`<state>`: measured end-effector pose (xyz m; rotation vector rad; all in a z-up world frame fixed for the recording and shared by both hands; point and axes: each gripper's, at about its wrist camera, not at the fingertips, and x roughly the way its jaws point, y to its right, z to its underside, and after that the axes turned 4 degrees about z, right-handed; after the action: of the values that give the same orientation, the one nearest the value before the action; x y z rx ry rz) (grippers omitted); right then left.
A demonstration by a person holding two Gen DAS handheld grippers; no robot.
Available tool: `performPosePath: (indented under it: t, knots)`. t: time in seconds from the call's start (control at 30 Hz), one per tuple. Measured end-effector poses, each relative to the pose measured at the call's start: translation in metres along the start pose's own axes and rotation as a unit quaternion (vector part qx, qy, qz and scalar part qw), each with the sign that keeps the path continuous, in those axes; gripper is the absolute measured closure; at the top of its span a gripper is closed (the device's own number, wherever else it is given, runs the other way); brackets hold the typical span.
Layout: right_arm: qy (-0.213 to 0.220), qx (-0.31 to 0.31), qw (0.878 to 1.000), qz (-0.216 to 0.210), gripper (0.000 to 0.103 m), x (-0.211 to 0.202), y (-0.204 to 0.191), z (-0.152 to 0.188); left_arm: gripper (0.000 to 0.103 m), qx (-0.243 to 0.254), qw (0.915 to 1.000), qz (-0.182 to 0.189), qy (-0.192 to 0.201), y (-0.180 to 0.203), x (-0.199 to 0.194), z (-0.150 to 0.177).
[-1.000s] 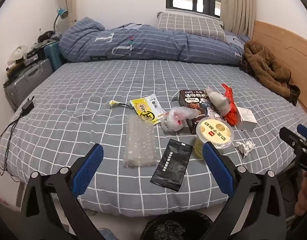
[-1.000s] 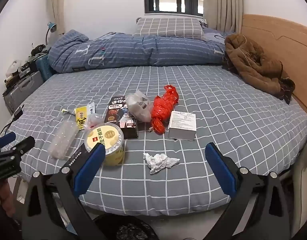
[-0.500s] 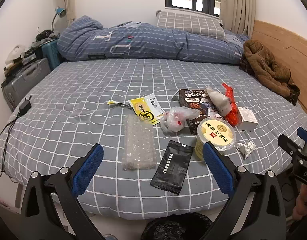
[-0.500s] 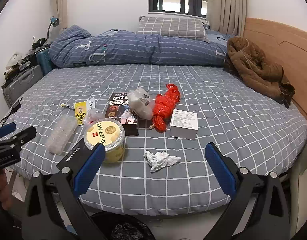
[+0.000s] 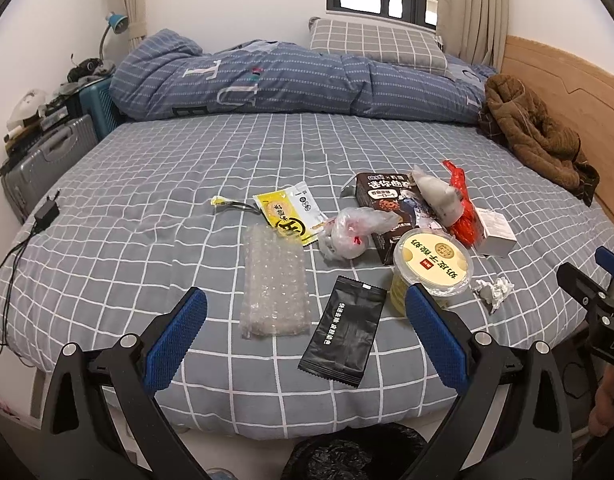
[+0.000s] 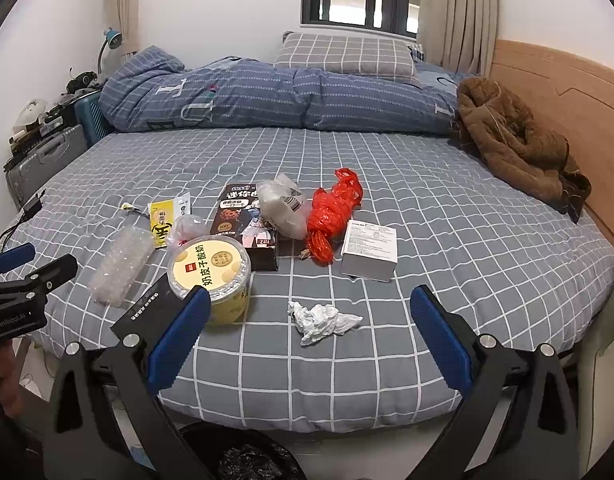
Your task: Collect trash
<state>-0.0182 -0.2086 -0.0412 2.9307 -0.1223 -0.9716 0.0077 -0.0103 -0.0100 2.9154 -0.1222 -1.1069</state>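
The left gripper [image 5: 305,330] hangs over the near edge of the bed [image 5: 147,208] with its blue fingers [image 5: 175,338] wide apart and nothing between them. Ahead lie a bubble wrap sheet [image 5: 275,284] and, just beside it, a black sachet [image 5: 345,338]. A yellow tub [image 5: 433,266] stands near a crumpled tissue [image 5: 493,290]. The right gripper [image 5: 591,280] shows at the right edge. A black trash bag [image 5: 355,456] sits below.

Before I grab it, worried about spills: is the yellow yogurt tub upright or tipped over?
Upright. The yellow yogurt tub stands on the bed, its round lid facing up and level, sealed across the top.
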Motion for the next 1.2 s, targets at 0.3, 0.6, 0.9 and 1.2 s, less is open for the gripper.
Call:
performPosePath:
  t: [0.3, 0.6, 0.9, 1.2]
  knots:
    - [0.002, 0.001, 1.000, 0.000, 0.008, 0.0008, -0.0001, 0.0002, 0.006, 0.001, 1.0000, -0.001, 0.000, -0.0017, -0.0007, 0.0002]
    - [0.003, 0.006, 1.000, 0.000, 0.008, 0.0015, 0.0010, 0.0003, 0.006, 0.003, 1.0000, 0.002, -0.001, 0.0001, -0.0010, 0.0002]
    - [0.004, 0.011, 1.000, 0.000, 0.008, 0.0008, 0.0032, 0.0004, 0.006, 0.004, 1.0000, -0.001, 0.002, 0.0010, -0.0017, -0.0002]
    - [0.004, 0.012, 1.000, 0.002, 0.008, 0.0014, 0.0044, 0.0003, 0.006, 0.001, 1.0000, -0.004, 0.004, -0.0004, -0.0013, 0.0006]
